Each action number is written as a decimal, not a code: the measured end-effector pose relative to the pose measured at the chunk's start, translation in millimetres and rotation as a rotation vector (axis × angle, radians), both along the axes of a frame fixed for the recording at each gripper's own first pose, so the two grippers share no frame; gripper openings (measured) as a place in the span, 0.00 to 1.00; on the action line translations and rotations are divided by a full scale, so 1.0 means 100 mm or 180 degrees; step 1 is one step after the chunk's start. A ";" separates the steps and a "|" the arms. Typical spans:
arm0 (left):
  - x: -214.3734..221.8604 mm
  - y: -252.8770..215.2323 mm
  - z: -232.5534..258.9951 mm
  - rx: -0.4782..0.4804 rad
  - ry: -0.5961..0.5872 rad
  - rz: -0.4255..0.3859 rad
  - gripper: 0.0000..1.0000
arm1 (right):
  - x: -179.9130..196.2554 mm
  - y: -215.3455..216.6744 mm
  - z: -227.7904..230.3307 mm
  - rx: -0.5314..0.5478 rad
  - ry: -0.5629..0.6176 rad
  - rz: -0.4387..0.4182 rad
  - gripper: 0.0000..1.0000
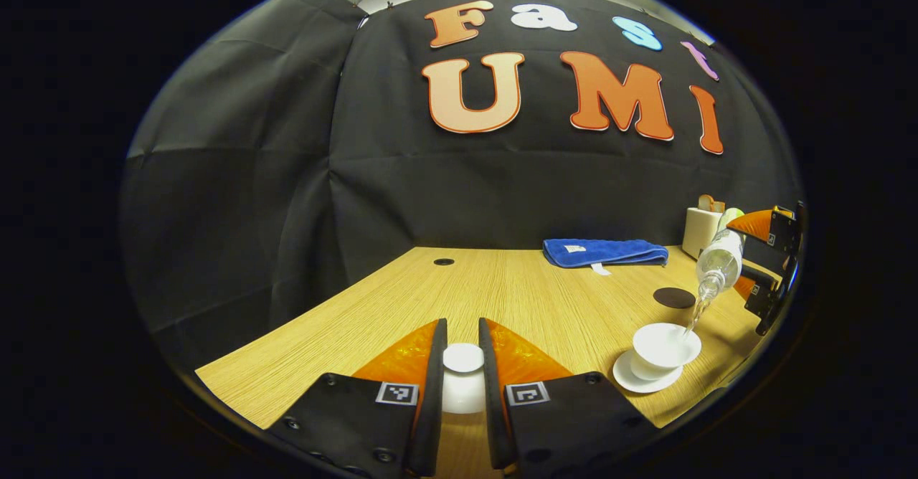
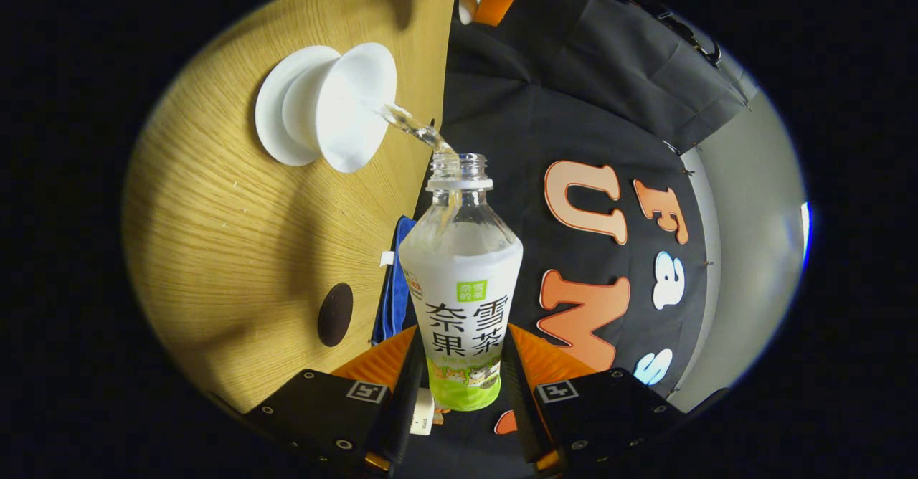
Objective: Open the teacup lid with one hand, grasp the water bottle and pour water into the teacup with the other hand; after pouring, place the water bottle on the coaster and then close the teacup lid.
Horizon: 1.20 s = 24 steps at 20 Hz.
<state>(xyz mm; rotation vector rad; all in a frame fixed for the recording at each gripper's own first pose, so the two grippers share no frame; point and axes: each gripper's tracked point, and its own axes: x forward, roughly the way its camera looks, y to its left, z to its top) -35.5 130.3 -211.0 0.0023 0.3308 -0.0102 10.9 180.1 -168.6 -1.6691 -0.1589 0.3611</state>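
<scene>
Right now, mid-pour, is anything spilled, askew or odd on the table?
Nothing stands out. The water bottle is tilted on purpose, its stream landing inside the teacup on its saucer. The lid sits between the left gripper's fingers; the coaster lies bare.

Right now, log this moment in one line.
phase: pouring | left gripper: holds lid | right gripper: tilts water bottle | stream into teacup | coaster: bare

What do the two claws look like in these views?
The left claw has two long, tapered fingers set on black plates. Each plate carries a square black-and-white marker and small round screws. The right claw has the same build: black plates, one square marker on each side, and round screws.
</scene>
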 end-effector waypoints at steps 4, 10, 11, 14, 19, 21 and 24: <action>0.02 0.01 0.00 -0.0003 -0.0001 0.0004 0.27 | 0.06 0.01 0.09 -0.0017 -0.0059 0.0021 0.61; 0.02 0.02 0.02 -0.0003 -0.0010 0.0000 0.30 | 0.12 0.04 0.21 -0.0069 -0.0172 0.0088 0.61; 0.02 0.01 0.03 -0.0006 -0.0009 -0.0005 0.31 | 0.13 0.05 0.23 -0.0082 -0.0188 0.0104 0.58; 0.02 0.01 0.02 -0.0002 -0.0005 -0.0007 0.30 | 0.14 0.08 0.25 -0.0133 -0.0226 0.0161 0.60; 0.02 0.02 0.03 -0.0005 -0.0007 -0.0012 0.30 | 0.19 0.10 0.30 -0.0229 -0.0300 0.0241 0.60; 0.01 0.01 0.02 -0.0007 0.0008 -0.0022 0.31 | 0.20 0.13 0.34 -0.0305 -0.0356 0.0299 0.64; 0.02 0.04 0.04 0.0011 -0.0005 -0.0025 0.31 | 0.22 0.19 0.38 -0.0410 -0.0431 0.0397 0.60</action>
